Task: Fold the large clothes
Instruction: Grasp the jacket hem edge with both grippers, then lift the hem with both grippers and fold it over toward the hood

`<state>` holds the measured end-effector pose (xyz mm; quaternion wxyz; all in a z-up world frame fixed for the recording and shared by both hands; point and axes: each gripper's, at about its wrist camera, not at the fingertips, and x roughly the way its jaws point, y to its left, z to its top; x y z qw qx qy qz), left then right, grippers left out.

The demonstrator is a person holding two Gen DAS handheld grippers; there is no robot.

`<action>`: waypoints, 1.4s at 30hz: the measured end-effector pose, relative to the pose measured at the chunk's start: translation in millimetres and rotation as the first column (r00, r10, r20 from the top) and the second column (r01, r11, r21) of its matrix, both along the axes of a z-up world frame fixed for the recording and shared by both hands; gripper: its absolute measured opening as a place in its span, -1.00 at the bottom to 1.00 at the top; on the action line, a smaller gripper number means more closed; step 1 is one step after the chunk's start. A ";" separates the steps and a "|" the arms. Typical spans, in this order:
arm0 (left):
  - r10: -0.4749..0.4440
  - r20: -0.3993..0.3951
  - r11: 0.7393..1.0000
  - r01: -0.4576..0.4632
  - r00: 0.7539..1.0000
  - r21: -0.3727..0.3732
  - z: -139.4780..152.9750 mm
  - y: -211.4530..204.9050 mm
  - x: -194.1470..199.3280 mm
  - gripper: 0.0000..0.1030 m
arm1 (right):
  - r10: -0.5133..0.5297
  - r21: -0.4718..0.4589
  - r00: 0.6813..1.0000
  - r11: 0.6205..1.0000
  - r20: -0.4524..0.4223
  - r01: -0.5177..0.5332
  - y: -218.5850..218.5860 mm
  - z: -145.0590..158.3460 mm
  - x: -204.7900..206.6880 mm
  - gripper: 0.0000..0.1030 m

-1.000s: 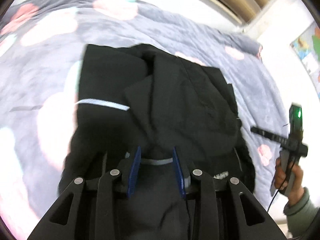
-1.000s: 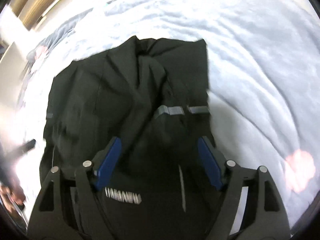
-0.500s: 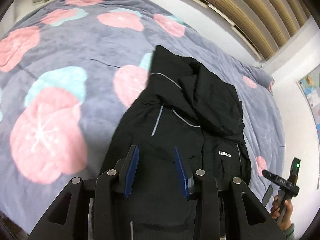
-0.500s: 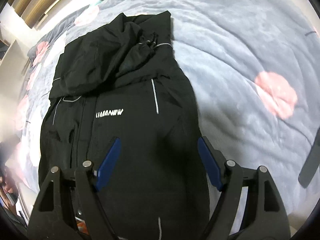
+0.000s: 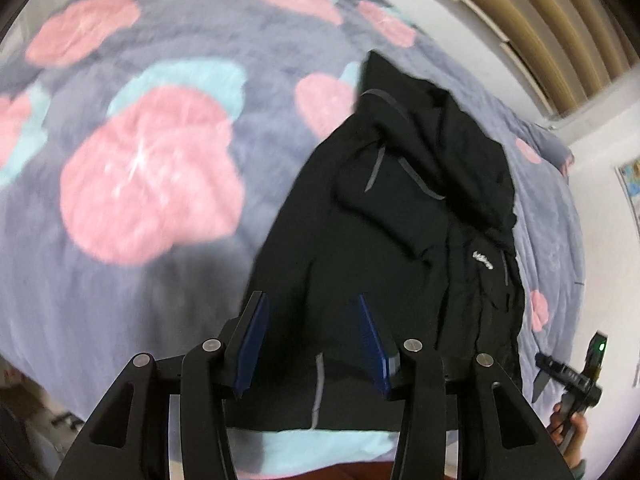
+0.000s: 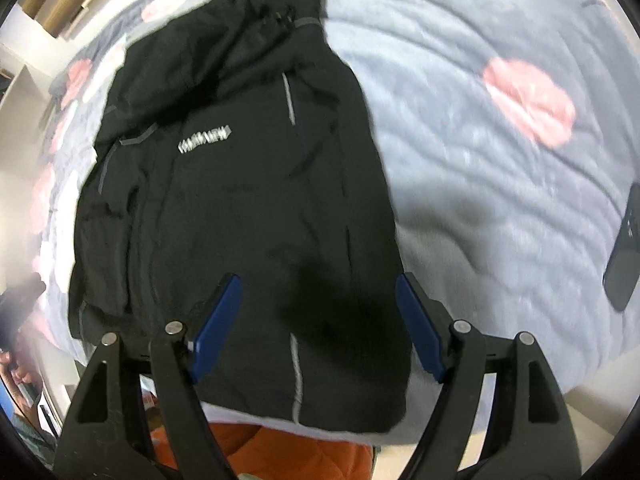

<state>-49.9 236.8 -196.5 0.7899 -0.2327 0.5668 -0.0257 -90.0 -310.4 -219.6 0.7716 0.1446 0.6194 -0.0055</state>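
Observation:
A black hooded jacket (image 5: 404,240) with grey stripes and a white chest logo lies lengthwise on the bed, folded narrow, hood at the far end; it also shows in the right wrist view (image 6: 240,184). My left gripper (image 5: 310,340) is open and empty, above the jacket's near hem. My right gripper (image 6: 316,324) is wide open and empty, above the hem too. The right gripper also shows at the right edge of the left wrist view (image 5: 568,376), held in a hand.
The bed has a grey-blue blanket (image 5: 140,160) with pink and teal flowers. A dark flat phone-like object (image 6: 626,248) lies on the blanket at the right. Slatted headboard and white wall stand beyond (image 5: 560,20). Orange fabric (image 6: 304,452) shows below the bed edge.
Both grippers have pulled back from the jacket toward the near bed edge. The jacket now lies flat and narrow, and more of the blanket shows.

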 end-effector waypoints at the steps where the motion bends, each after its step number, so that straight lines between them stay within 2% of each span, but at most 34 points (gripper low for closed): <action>1: 0.010 -0.018 1.000 -0.010 1.000 -0.016 -7.9 4.4 -3.5 -0.07 | -0.004 0.001 1.000 1.000 -0.014 0.004 -1.6 -4.4 -3.6 0.50; 7: 0.025 -0.137 0.995 -0.039 0.990 -0.093 -56.4 18.4 -20.7 -0.07 | -0.052 0.009 0.994 0.999 -0.096 0.053 -15.8 -33.1 -21.9 0.49; 10: 0.023 -0.163 0.989 -0.047 0.986 -0.142 -72.9 21.4 -27.9 -0.08 | -0.076 0.044 0.989 0.996 -0.129 0.082 -22.7 -46.9 -29.8 0.49; 16: 0.046 -0.220 0.957 -0.106 0.974 -0.270 -103.4 26.2 -40.2 -0.03 | -0.089 0.169 0.978 0.978 -0.191 0.122 -27.1 -73.8 -42.6 0.45; 17: 0.049 -0.224 0.951 -0.114 0.973 -0.287 -105.9 26.4 -41.6 -0.02 | -0.088 0.176 0.977 0.977 -0.195 0.123 -26.5 -75.2 -43.7 0.42; 18: 0.047 -0.229 0.947 -0.116 0.972 -0.299 -107.2 26.1 -42.5 -0.01 | -0.076 0.184 0.977 0.976 -0.197 0.113 -25.1 -75.6 -44.6 0.31; 21: 0.014 -0.228 0.944 -0.088 0.973 -0.318 -104.8 22.8 -43.6 0.01 | -0.010 0.182 0.984 0.982 -0.180 0.043 -19.5 -68.4 -44.7 0.13; 22: 0.000 -0.231 0.948 -0.073 0.973 -0.309 -103.6 20.6 -42.8 0.03 | 0.004 0.180 0.984 0.983 -0.179 0.029 -18.7 -67.5 -44.8 0.12; 24: -0.006 -0.251 0.956 -0.068 0.968 -0.286 -106.9 20.6 -41.4 0.07 | 0.009 0.183 0.982 0.983 -0.190 0.026 -18.9 -70.0 -43.8 0.17; 28: 0.010 -0.270 0.952 -0.092 0.963 -0.291 -115.0 19.4 -37.8 0.17 | 0.004 0.207 0.975 0.977 -0.224 0.044 -19.1 -83.6 -39.4 0.27; 31: 0.009 -0.263 0.956 -0.085 0.965 -0.280 -116.8 10.5 -35.8 0.21 | 0.007 0.197 0.971 0.979 -0.238 0.041 -15.1 -88.6 -35.7 0.25; 32: -0.011 -0.251 0.967 -0.054 0.968 -0.250 -113.1 4.6 -33.4 0.18 | 0.014 0.191 0.971 0.981 -0.237 0.033 -12.6 -86.7 -33.3 0.18; 33: -0.025 -0.237 0.971 -0.033 0.971 -0.237 -110.0 0.9 -32.3 -0.16 | 0.025 0.188 0.974 0.982 -0.226 0.019 -11.3 -83.5 -32.0 -0.03; 34: -0.048 -0.213 0.968 -0.007 0.976 -0.249 -104.3 -2.9 -30.2 -0.39 | 0.033 0.195 0.978 0.981 -0.207 0.008 -8.9 -77.6 -30.2 -0.30; 35: -0.055 -0.200 0.966 0.001 0.978 -0.258 -98.9 -3.7 -27.8 -0.61 | 0.034 0.199 0.980 0.980 -0.195 0.005 -8.0 -73.3 -28.9 -0.46; 36: -0.059 -0.187 0.969 0.011 0.981 -0.247 -92.4 -6.0 -25.6 -0.71 | 0.036 0.202 0.982 0.979 -0.186 0.003 -7.6 -68.0 -27.5 -0.74; 38: -0.071 -0.136 0.970 0.037 0.988 -0.241 -75.4 -9.7 -19.7 -0.77 | 0.036 0.203 0.987 0.979 -0.155 -0.004 -7.3 -55.1 -23.5 -0.82; 42: -0.054 -0.032 0.957 0.042 0.998 -0.287 -37.7 -12.0 -2.4 -0.78 | 0.051 0.189 0.995 0.981 -0.080 -0.035 -7.4 -25.0 -14.5 -0.86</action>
